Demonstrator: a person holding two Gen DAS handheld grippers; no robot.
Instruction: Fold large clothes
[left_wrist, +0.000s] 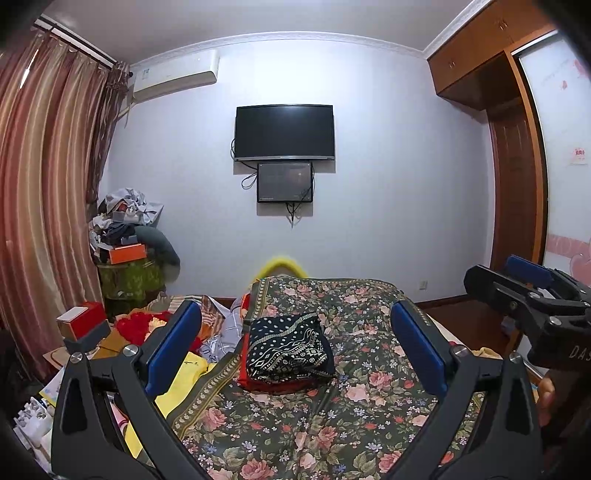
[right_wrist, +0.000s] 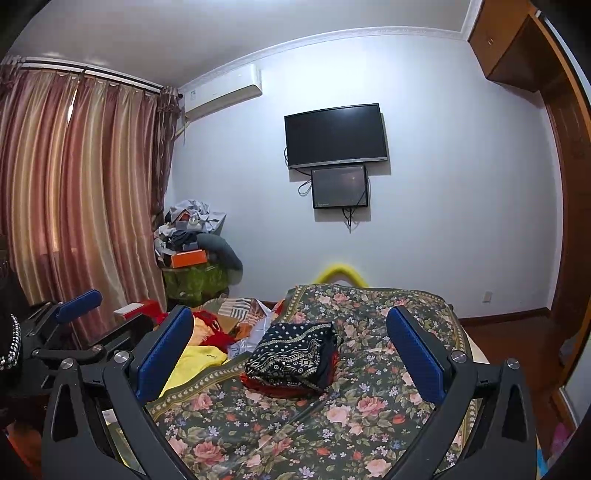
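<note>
1. Nearest the cameras, the left gripper (left_wrist: 295, 347) and the right gripper (right_wrist: 290, 354) are being held with jaws spread wide and nothing between the blue pads; neither is touching cloth.
2. Just beyond them, the floral bedspread (left_wrist: 369, 387) is being used as the folding surface on the bed.
3. Near the middle of that spread, the folded dark patterned garment (left_wrist: 291, 347) is being seen lying on a red folded piece (left_wrist: 273, 386), apart from both grippers.
4. The stack is being judged soft, light and limp, likely to sag and come unfolded if pinched by one layer; a hold under opposite edges, through all layers, is being advised.
5. Farther left, unsorted clothes (left_wrist: 177, 332) are being left heaped beside the spread.
</note>
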